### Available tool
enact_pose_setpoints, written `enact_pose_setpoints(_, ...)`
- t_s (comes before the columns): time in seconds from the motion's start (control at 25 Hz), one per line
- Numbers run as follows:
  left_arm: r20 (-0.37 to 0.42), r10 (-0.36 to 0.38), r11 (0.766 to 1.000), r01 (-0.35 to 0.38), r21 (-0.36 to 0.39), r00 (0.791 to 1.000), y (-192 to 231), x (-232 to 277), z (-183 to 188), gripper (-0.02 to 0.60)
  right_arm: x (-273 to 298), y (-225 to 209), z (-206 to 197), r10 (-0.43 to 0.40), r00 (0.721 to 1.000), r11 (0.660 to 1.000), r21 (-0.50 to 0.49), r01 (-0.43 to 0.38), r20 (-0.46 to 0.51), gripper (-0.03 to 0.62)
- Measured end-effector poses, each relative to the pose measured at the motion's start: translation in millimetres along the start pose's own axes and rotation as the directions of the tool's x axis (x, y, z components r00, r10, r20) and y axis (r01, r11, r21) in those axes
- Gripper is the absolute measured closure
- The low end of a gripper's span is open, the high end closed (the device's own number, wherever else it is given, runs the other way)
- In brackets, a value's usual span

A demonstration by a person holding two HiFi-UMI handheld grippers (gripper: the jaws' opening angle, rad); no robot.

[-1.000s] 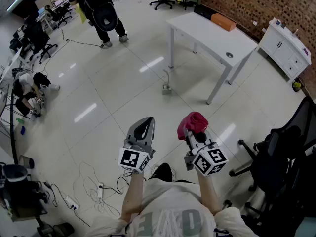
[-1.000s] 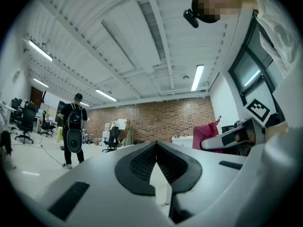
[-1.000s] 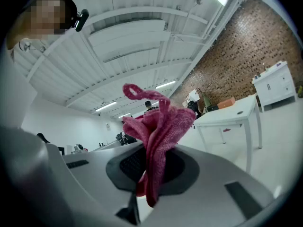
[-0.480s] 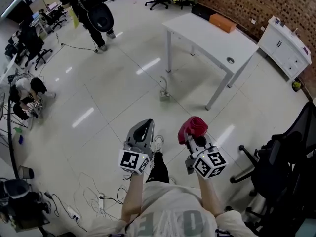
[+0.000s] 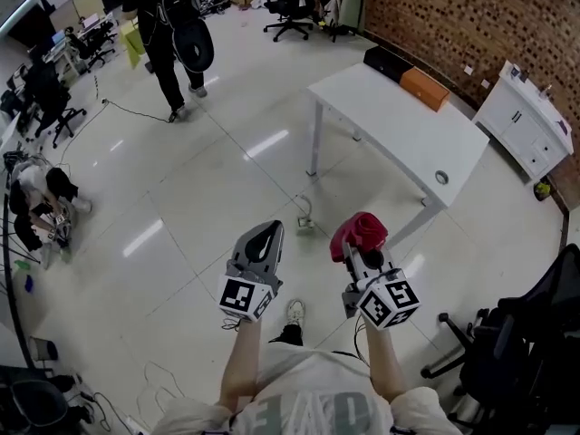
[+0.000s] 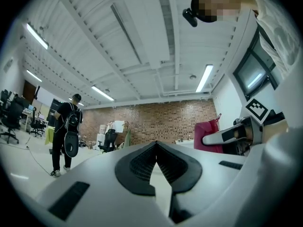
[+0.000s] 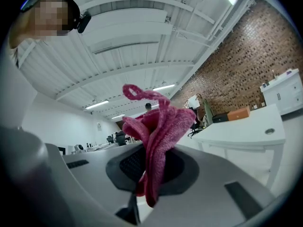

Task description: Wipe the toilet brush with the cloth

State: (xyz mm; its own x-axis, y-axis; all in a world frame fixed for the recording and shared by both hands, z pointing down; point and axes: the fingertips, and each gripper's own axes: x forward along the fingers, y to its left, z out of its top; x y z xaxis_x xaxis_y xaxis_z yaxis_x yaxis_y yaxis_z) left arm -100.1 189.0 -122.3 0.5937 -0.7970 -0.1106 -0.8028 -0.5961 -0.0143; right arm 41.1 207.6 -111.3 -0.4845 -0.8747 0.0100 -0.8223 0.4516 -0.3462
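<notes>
Fingers of the right gripper clamp the pink cloth, while the left gripper has its fingers pressed together, empty. What looks like the toilet brush stands on the floor ahead, near the white table. This seems the approach stage. Next, the left must take the brush's handle.

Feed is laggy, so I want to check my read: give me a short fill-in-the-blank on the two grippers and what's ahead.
The right gripper is shut on a red ___. The left gripper has its jaws ___, with nothing between them. The orange box lies on the white ___.
Missing words: cloth; shut; table.
</notes>
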Motion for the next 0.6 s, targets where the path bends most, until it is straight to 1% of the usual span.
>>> enact_pose_setpoints(0.12, 0.010, -0.005, 1.000, 0.005, -0.001, 1.000, 37, 24, -1, 0.577, 44, -6, 8, -0.001, 1.000, 1.000, 0.003, 0.001, 0.007, 0.562)
enact_pose_setpoints(0.24, -0.002, 0.002, 1.000, -0.002, -0.021, 1.000, 64, 47, -10, 0.577, 74, -17, 8, -0.008, 1.000, 1.000, 0.000, 0.008, -0.016, 0.562)
enact_pose_setpoints(0.44, -0.047, 0.007, 0.999, -0.010, -0.053, 0.999, 81, 83, -34, 0.577, 104, -53, 1, -0.033, 0.998, 0.999, 0.031, 0.035, -0.061, 0.562)
enact_pose_setpoints(0.6, -0.060, 0.032, 0.998, -0.035, -0.054, 0.998, 90, 114, -40, 0.577, 128, -80, 5, -0.012, 0.997, 0.999, 0.046, 0.016, -0.077, 0.562)
